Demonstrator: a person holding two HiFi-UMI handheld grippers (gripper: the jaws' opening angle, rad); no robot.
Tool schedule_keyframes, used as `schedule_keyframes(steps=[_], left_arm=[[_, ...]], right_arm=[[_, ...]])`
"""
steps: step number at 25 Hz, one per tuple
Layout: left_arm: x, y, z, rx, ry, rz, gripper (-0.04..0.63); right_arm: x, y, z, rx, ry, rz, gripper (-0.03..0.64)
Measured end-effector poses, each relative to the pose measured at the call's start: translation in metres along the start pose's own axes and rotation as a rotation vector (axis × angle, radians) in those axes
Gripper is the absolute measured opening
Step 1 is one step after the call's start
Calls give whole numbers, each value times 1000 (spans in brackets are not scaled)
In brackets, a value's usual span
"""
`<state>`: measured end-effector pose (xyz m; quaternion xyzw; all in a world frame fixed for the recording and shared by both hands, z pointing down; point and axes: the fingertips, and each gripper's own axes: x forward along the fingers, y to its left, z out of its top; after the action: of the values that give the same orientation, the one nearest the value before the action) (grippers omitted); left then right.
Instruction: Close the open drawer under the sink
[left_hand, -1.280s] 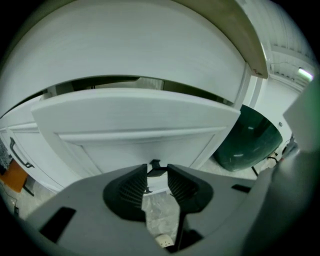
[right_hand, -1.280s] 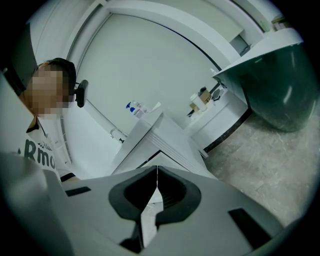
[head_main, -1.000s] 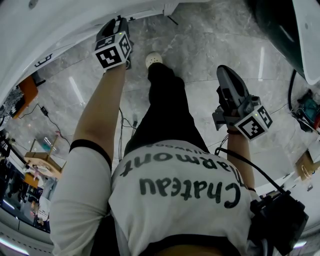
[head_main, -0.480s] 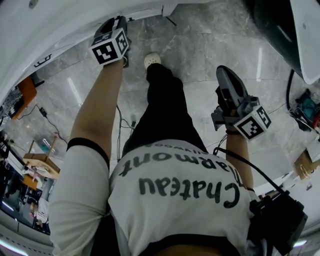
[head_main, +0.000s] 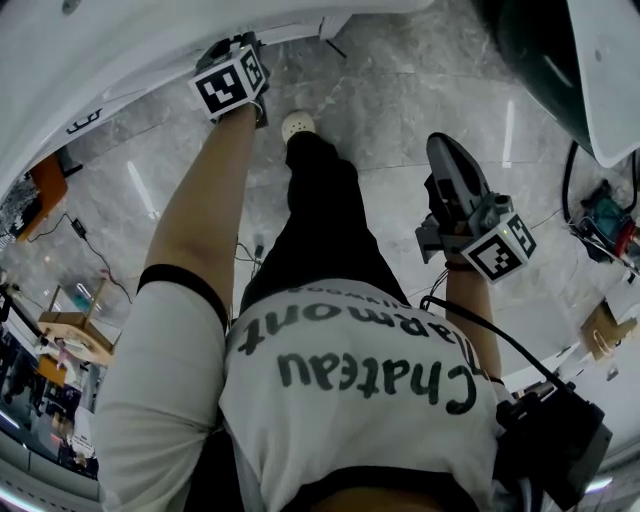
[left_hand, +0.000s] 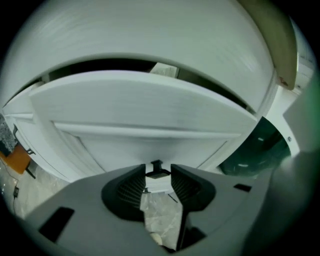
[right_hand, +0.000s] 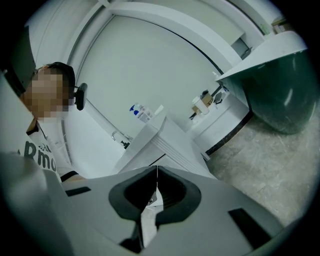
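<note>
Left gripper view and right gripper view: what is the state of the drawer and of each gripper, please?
drawer: open, a dark gap shows above its front.
left gripper: open, its jaws have just been opening; the black knob stands between the tips, not clamped.
right gripper: shut, nothing between the jaws.

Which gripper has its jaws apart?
The left gripper: its jaws have just been opening, with the drawer knob between them, ungripped. The right gripper has its jaws together.
</note>
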<state>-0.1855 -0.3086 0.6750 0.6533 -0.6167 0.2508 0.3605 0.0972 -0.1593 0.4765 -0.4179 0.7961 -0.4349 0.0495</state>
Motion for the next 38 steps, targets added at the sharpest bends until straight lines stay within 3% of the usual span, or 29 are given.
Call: schedule_keyframes(steps=[6,7,9,13,16,20,24,29,38], left_arm=[[-29,2,-3,14,-7,-19,140],[-44,-3,2,16,-39,-51,77],[-78,-18,13,43,-112,-134,34],[-154,-62,32,107,-245,-321,29],[-224,-85,54,78,-363,-454,29],[-314,-100,73,33,-473,-554,28],[-394,-108,75,64,-564,-580,29],[-464,-117,80,148,-639,-563,28],[-526,-124,71,148,-719,-543,28]], right_arm=[[-7,18,8,-24,-13,36,12],[-11,28,11,-32,-18,47,12],[-21,50,16,-58,-18,72,12],[-41,77,25,-131,-9,94,12],[-51,90,35,-181,3,102,11],[-61,113,55,-257,-3,130,11],[-77,148,74,-265,-33,199,11],[-99,184,90,-355,-56,246,11],[-126,206,95,-358,-86,296,11]])
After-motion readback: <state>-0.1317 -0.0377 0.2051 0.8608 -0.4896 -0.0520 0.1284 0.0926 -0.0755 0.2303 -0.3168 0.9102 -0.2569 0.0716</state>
